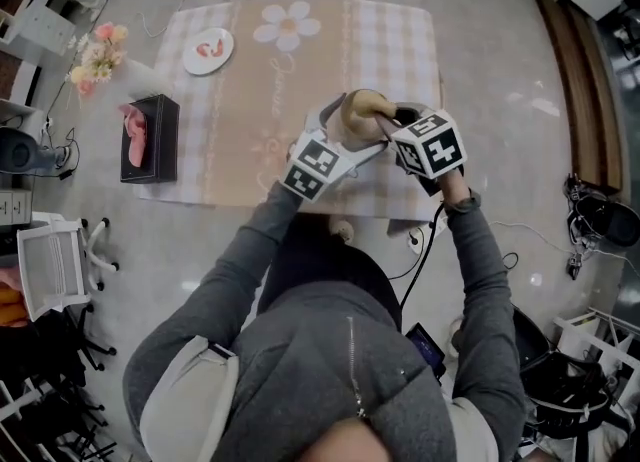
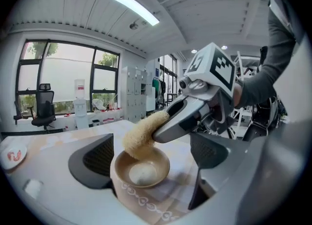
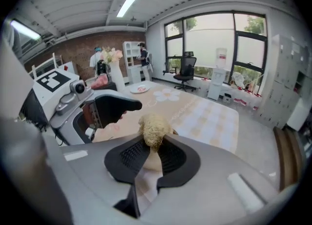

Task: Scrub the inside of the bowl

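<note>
Head view: left gripper (image 1: 360, 125) and right gripper (image 1: 392, 118) meeting over the bowl (image 1: 362, 105) at the near edge of a table under a checked tablecloth (image 1: 390, 40) with a daisy print; marker cubes (image 1: 432, 145) and grey sleeves (image 1: 485, 270) masking most of the jaws from above. Farther back on the cloth, well apart from the bowl: small plate (image 1: 208, 51), black box (image 1: 150, 137) with a pink item on top, bouquet (image 1: 95, 55) at the cloth's left edge. Left gripper view: jaws spread wide on either side of the tan bowl, pad at picture left against the rim, pad at picture right clear of it, cloth visible in the gap; bowl upright, pale patch at its bottom. Loofah (image 2: 141, 136) dipping over the bowl's back rim, right gripper's body crossing behind it and blocking part of the room. Right gripper view: pads pressed onto the loofah, tuft protruding past the fingertips; bowl almost wholly hidden behind pads and loofah. Background: office chair (image 3: 185, 70), water dispenser (image 3: 220, 68), windows, two people (image 3: 97, 58) by shelves.
</note>
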Demonstrator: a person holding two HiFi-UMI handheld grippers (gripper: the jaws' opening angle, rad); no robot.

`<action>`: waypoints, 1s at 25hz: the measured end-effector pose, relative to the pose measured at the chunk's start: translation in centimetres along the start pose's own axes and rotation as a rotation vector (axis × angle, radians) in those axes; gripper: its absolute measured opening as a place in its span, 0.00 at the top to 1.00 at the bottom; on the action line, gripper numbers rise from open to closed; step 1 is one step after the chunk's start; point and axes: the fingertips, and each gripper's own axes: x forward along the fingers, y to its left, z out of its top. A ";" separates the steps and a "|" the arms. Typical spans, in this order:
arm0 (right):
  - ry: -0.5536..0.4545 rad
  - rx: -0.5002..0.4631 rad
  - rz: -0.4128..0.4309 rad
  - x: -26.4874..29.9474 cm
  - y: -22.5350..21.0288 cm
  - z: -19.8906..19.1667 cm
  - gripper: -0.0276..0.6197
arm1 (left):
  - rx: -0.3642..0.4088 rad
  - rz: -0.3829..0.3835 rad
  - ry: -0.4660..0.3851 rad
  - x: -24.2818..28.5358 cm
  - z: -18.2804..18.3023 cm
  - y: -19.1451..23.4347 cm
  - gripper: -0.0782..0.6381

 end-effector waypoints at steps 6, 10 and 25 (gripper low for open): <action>-0.275 0.202 -0.108 -6.0 -2.2 3.1 0.88 | 0.003 -0.023 -0.115 -0.8 4.8 -1.3 0.30; -0.434 0.302 -0.218 -10.5 -4.0 3.9 0.88 | 0.013 -0.067 -0.150 -0.7 6.6 -2.5 0.39; -0.768 0.557 -0.708 -23.6 -4.2 -2.9 0.86 | -0.007 -0.213 -0.275 1.4 10.3 -9.1 0.88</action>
